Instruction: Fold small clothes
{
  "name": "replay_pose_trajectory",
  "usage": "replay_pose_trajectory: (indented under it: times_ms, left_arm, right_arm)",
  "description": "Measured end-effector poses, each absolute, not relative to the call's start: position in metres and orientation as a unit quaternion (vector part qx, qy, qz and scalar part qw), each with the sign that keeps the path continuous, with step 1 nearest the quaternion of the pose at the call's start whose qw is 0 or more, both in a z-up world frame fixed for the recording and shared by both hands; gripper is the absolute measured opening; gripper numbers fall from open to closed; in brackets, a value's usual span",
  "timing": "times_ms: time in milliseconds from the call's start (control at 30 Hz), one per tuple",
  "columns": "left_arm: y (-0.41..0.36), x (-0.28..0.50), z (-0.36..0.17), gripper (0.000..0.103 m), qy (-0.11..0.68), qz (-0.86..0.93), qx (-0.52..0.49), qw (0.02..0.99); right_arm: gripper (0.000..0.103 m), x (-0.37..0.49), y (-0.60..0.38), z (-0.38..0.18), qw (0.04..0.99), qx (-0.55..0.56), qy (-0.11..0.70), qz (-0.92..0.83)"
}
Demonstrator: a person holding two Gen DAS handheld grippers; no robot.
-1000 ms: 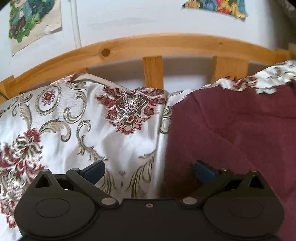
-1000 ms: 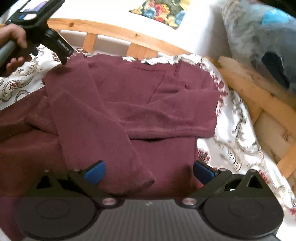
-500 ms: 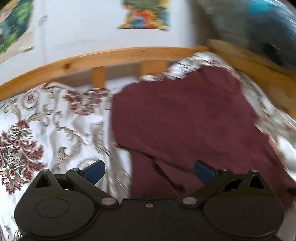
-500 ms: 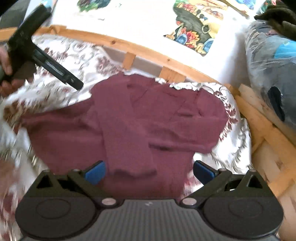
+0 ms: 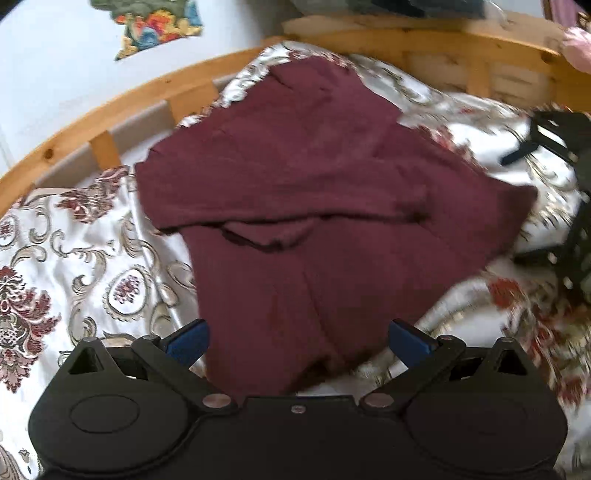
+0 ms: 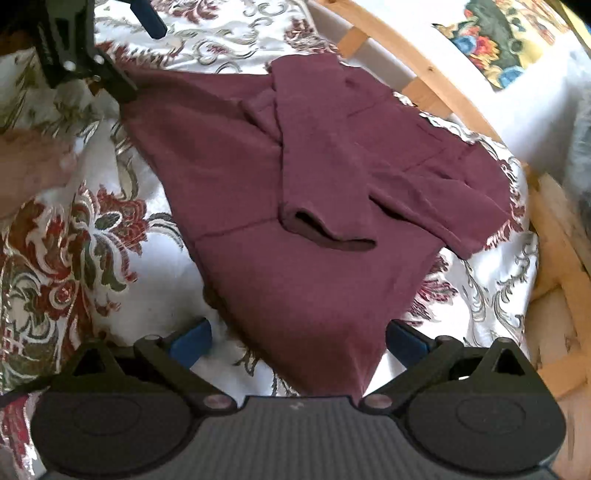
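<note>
A maroon sweater [image 5: 332, 206] lies on the floral bedspread with both sleeves folded across its body; it also shows in the right wrist view [image 6: 314, 192], where a sleeve cuff [image 6: 328, 232] lies on top. My left gripper [image 5: 297, 341] is open and empty, above the sweater's near corner. It also shows from the right wrist view [image 6: 133, 55], at the sweater's far left corner. My right gripper [image 6: 298, 341] is open and empty, over the sweater's near hem corner. It also shows from the left wrist view [image 5: 546, 144], at the right edge.
A white bedspread [image 6: 92, 229] with red and gold flowers covers the bed. A wooden bed rail [image 5: 110, 110] curves round the far side, and shows in the right wrist view [image 6: 436, 85]. A white wall with colourful pictures [image 5: 155, 26] stands behind. A hand [image 6: 33, 166] is at the left.
Both grippers have pulled back and swung round, so the whole folded sweater is now in view. The left gripper has moved from the bedspread to the sweater's corner.
</note>
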State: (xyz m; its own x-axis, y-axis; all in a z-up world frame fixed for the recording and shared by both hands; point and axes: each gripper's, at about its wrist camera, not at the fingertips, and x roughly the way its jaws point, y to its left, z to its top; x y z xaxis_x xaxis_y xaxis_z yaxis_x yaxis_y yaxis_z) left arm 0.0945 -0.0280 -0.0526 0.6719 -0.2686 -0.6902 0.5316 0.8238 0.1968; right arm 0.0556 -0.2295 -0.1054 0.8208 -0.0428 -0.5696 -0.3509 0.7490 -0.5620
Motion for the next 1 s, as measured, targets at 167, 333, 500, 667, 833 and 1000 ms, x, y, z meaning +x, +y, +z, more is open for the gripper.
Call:
replay_pose_trajectory:
  times_ms: [167, 333, 500, 667, 833, 1000]
  left_arm:
    - [-0.036, 0.086, -0.072, 0.102, 0.351, -0.227, 0.247, 0.875]
    - [-0.041, 0.086, -0.083, 0.103, 0.345, -0.219, 0.248, 0.879]
    - [-0.049, 0.085, -0.088, 0.103, 0.326, -0.216, 0.291, 0.873]
    - [-0.046, 0.089, -0.078, 0.102, 0.336, -0.212, 0.252, 0.882]
    - [-0.068, 0.091, -0.086, 0.102, 0.331, -0.237, 0.262, 0.875]
    - [-0.083, 0.091, -0.092, 0.103, 0.309, -0.227, 0.304, 0.872]
  right_arm:
    - [0.103, 0.064, -0.233, -0.108, 0.897, -0.319, 0.293, 0.091]
    - [0.103, 0.063, -0.231, -0.109, 0.896, -0.325, 0.289, 0.087]
    - [0.103, 0.061, -0.23, -0.109, 0.896, -0.33, 0.285, 0.086]
    - [0.103, 0.061, -0.231, -0.109, 0.895, -0.334, 0.282, 0.086]
    - [0.103, 0.06, -0.228, -0.111, 0.895, -0.337, 0.279, 0.084]
    - [0.103, 0.059, -0.228, -0.112, 0.896, -0.335, 0.28, 0.082]
